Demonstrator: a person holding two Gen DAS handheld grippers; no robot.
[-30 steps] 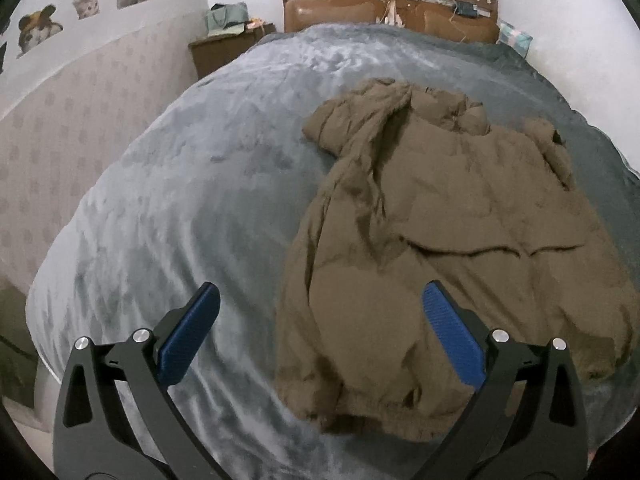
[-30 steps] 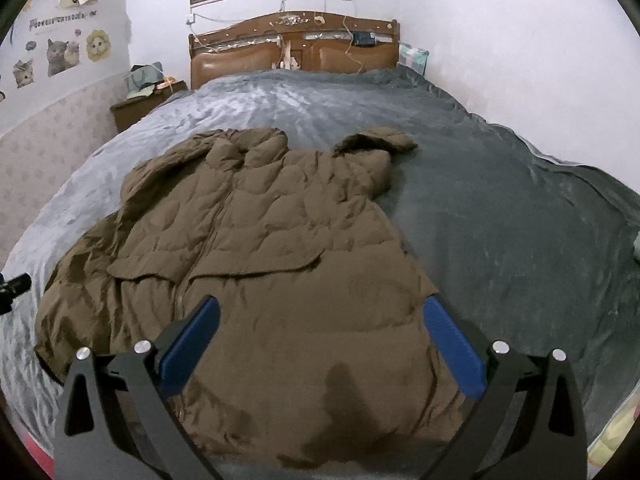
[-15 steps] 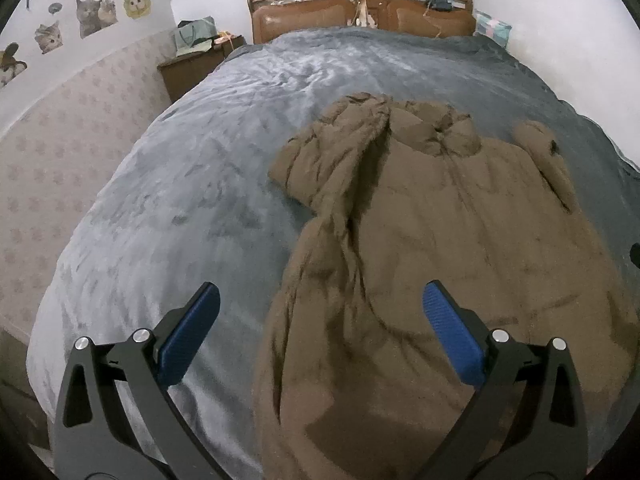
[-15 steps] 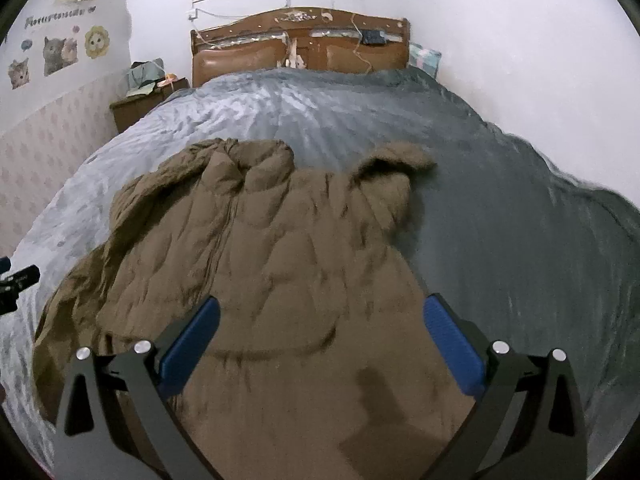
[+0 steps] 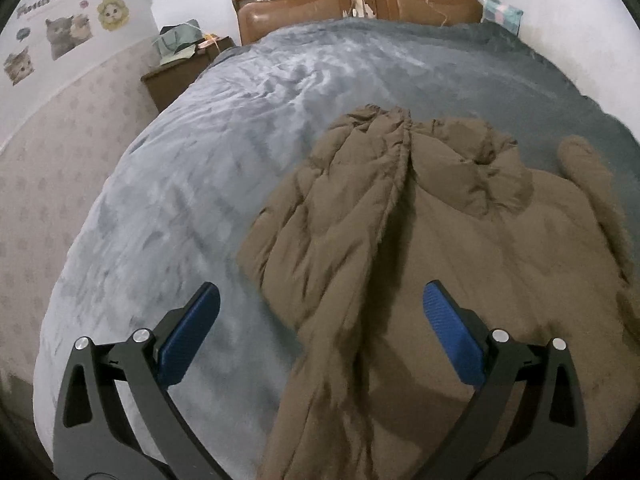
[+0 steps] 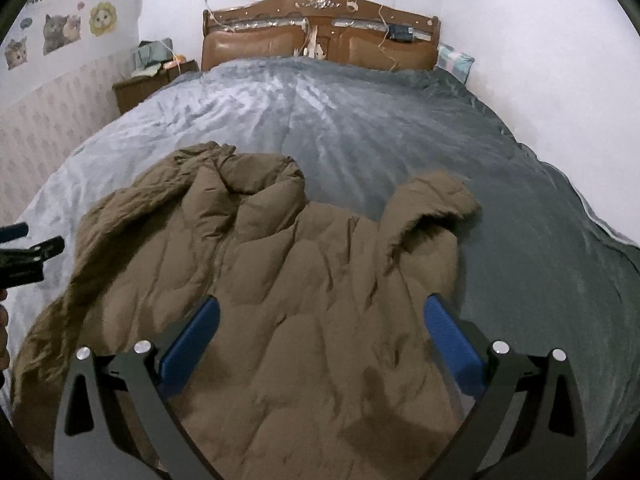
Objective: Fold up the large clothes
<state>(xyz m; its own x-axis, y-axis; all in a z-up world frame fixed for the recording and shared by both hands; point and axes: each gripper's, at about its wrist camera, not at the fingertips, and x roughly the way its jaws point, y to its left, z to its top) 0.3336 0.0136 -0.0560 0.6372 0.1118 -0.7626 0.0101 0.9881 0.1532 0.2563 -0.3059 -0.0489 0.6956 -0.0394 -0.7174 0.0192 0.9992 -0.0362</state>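
Note:
A brown quilted puffer jacket [image 5: 460,248] [image 6: 304,280] lies spread on a grey-blue bed cover, collar toward the headboard. Its left sleeve [image 5: 340,208] lies folded along the body; its right sleeve [image 6: 432,204] is bent near the shoulder. My left gripper [image 5: 320,320] is open and hovers over the jacket's left edge, holding nothing. Above the jacket's lower body, my right gripper [image 6: 320,328] stands open, nothing between its blue pads. The left gripper's tips [image 6: 28,248] show at the left rim of the right wrist view.
The grey-blue bed cover [image 6: 400,128] extends wide past the jacket to a brown headboard [image 6: 320,36]. A wooden nightstand [image 5: 180,76] with clutter stands at the bed's far left. Walls close in on the left [image 5: 48,168] and right [image 6: 560,60].
Both grippers have moved forward along the jacket, from its hem toward its collar. The jacket looks larger in both views. Both grippers stayed open.

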